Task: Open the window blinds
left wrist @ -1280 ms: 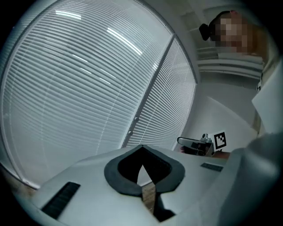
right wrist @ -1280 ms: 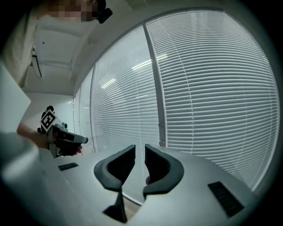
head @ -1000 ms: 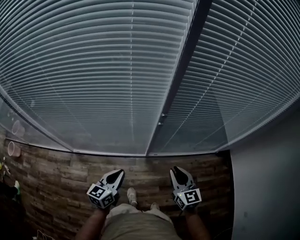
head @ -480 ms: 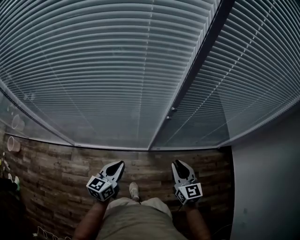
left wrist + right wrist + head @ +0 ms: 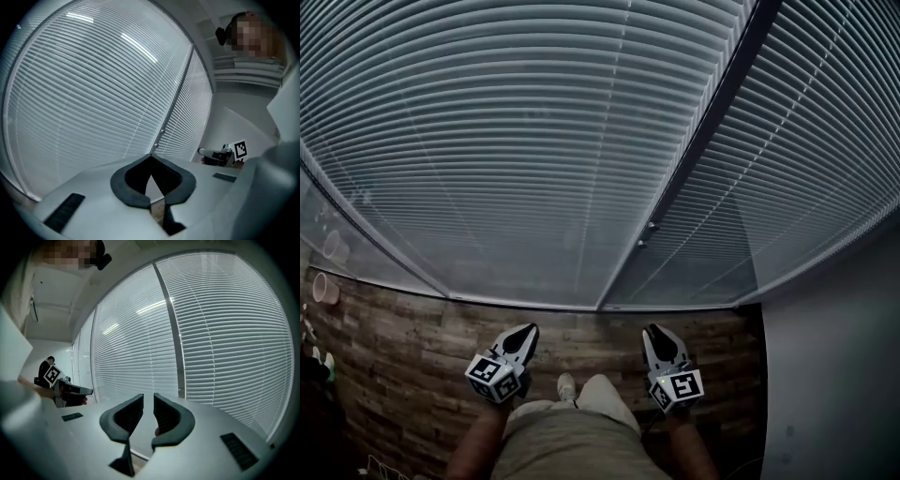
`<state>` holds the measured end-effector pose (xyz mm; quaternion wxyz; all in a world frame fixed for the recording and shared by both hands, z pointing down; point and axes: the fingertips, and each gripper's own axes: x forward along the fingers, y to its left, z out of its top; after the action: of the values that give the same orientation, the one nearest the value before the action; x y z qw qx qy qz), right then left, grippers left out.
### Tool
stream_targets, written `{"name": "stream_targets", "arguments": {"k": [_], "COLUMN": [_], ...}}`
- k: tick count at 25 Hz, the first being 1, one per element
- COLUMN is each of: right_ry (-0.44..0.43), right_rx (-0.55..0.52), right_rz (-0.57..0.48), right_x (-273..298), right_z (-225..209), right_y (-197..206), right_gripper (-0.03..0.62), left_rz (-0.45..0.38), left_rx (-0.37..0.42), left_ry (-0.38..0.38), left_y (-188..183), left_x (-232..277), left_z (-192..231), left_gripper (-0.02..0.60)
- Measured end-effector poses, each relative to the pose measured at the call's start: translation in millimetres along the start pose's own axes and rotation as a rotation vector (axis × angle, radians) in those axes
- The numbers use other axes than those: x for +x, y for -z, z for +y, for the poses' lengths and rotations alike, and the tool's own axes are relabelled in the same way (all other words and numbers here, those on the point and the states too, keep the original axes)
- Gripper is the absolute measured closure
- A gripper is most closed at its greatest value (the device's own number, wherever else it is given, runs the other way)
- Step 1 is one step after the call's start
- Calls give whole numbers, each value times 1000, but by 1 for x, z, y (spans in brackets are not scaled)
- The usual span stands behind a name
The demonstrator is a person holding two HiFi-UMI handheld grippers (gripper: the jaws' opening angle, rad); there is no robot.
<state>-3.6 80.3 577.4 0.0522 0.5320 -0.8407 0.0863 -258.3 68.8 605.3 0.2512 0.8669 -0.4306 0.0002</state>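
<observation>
Closed white slatted blinds cover two window panels, a wide left blind (image 5: 525, 141) and a right blind (image 5: 811, 159), split by a dark mullion (image 5: 703, 122). Small knobs (image 5: 650, 229) sit low on the mullion and also show in the left gripper view as knobs (image 5: 162, 132) and in the right gripper view as knobs (image 5: 180, 371). My left gripper (image 5: 522, 337) (image 5: 151, 157) is held low, well short of the blinds, with its tips touching and nothing in it. My right gripper (image 5: 657, 336) (image 5: 148, 397) is level with it, jaws a narrow gap apart and empty.
A wood-plank floor (image 5: 403, 347) runs to the window sill. A grey wall (image 5: 834, 375) closes the right side. Cups (image 5: 321, 289) stand on the floor at far left. The person's shoe (image 5: 566, 384) is between the grippers.
The view has slid so the mullion sits further right. Both grippers stay low in front of the person, the left one drifting slightly left. Neither gripper's jaws have changed.
</observation>
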Motion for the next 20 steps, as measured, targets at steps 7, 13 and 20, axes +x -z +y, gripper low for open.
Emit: {"name": "stream_targets", "arguments": {"k": [7,13,20], "right_ry": [-18,-56,-94], "right_rx": [12,-1,3], "right_rz": [14,16,-25], "right_x": [8,31,44], "right_z": [-7,-16,-33], "right_y": [7,2,-28], "right_gripper": [520,520,520], "left_rz": [-11,0,-20], "left_rx": [24,35,37], "left_ry": [1,-62,-102], "left_y": [-1,1,-4], "left_x": [-2,6,38], "left_z": [-2,14,9], "left_gripper": [569,568,568]}}
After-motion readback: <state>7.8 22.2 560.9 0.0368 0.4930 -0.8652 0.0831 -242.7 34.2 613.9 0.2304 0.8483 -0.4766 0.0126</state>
